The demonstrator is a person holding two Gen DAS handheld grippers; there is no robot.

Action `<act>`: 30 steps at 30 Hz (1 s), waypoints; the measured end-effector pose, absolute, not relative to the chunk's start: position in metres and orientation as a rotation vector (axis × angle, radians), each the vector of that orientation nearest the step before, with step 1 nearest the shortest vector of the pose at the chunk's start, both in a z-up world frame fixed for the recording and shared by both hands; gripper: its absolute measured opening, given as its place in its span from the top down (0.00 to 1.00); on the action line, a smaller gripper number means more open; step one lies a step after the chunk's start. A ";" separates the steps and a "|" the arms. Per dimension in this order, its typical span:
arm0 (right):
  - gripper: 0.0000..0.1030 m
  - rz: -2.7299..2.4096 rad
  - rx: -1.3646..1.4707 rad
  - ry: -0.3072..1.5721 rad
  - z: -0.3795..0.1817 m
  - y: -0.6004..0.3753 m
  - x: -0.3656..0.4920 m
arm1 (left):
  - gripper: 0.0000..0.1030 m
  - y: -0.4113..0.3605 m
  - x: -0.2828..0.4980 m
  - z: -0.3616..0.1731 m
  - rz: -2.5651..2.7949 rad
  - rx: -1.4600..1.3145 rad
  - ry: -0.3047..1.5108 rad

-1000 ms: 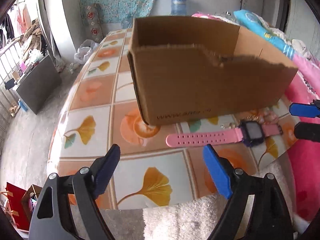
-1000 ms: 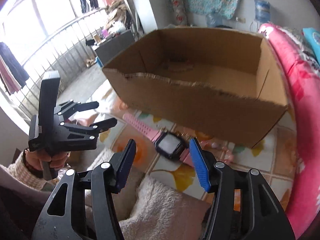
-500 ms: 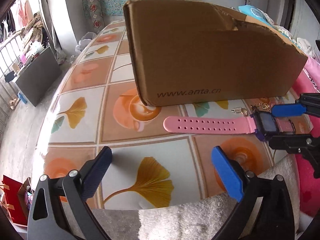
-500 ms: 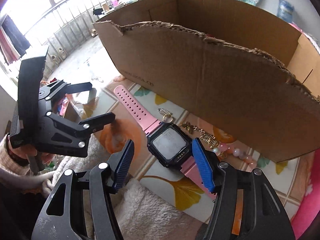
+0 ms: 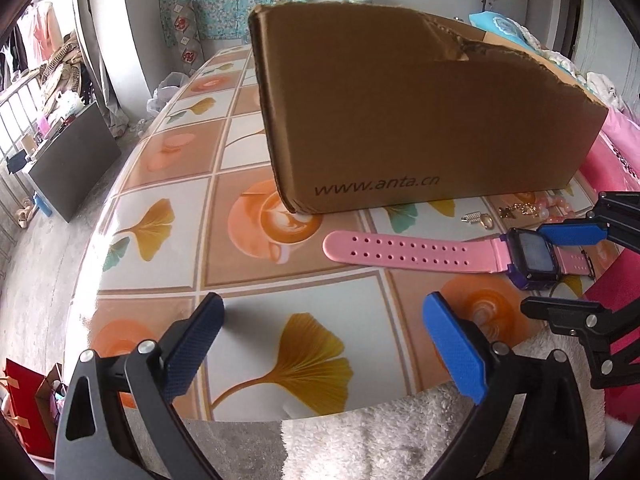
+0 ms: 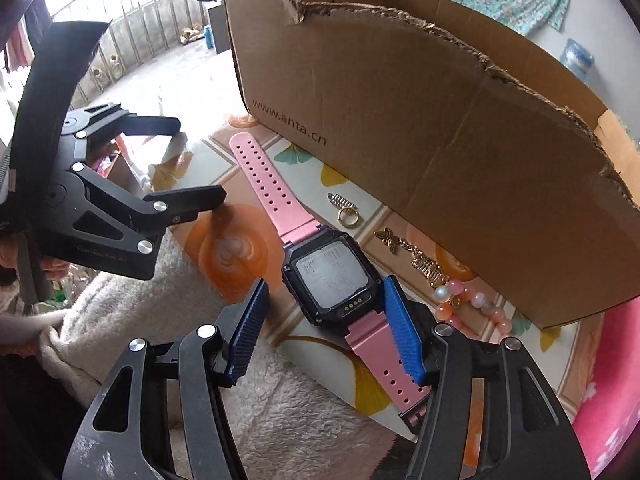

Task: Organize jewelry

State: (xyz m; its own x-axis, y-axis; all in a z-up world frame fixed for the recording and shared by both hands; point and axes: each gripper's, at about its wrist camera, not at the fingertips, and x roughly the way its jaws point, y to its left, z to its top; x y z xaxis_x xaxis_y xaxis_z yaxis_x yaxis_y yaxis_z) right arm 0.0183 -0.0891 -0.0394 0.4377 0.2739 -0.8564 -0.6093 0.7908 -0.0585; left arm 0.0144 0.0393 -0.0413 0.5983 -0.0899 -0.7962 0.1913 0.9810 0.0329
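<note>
Nothing looks boxed yet: the pink watch [image 6: 332, 276], ring [image 6: 347, 216] and beads [image 6: 472, 304] lie on the worktop [image 5: 248, 304] beside the cardboard box [image 6: 440, 136], though its inside is hidden. The right tool [image 6: 326, 328] is closing around the watch, not gripping; the left tool [image 5: 320, 344] is spread, empty.

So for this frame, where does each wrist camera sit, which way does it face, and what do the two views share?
Left wrist: on the left gripper, angled down over the table's near edge toward the cardboard box; its jaws are wide open and empty.
Right wrist: on the right gripper, angled down at the pink watch, jaws closing around its case; a hand holds the left gripper.
Shared: watch, box, gold ring, bead bracelet, each other's gripper.
</note>
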 end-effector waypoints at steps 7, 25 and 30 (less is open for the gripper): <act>0.57 0.602 -0.330 0.994 -0.037 -0.103 0.018 | 0.06 0.032 -0.001 -0.034 -0.195 0.189 0.840; 0.57 0.916 0.038 1.196 -0.037 -0.172 0.063 | 0.60 -0.046 -0.033 -0.038 -0.442 0.489 0.682; 0.57 0.929 0.042 1.180 -0.034 -0.186 0.062 | 0.86 -0.047 -0.020 -0.036 -0.489 0.391 0.749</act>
State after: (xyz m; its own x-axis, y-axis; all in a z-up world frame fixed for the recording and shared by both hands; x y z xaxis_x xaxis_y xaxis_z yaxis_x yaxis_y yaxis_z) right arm 0.0621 -0.1859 -0.0344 0.0696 0.6373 -0.7674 -0.5964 0.6433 0.4801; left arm -0.0198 -0.0472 -0.0360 0.6310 -0.2795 -0.7237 0.5499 0.8192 0.1631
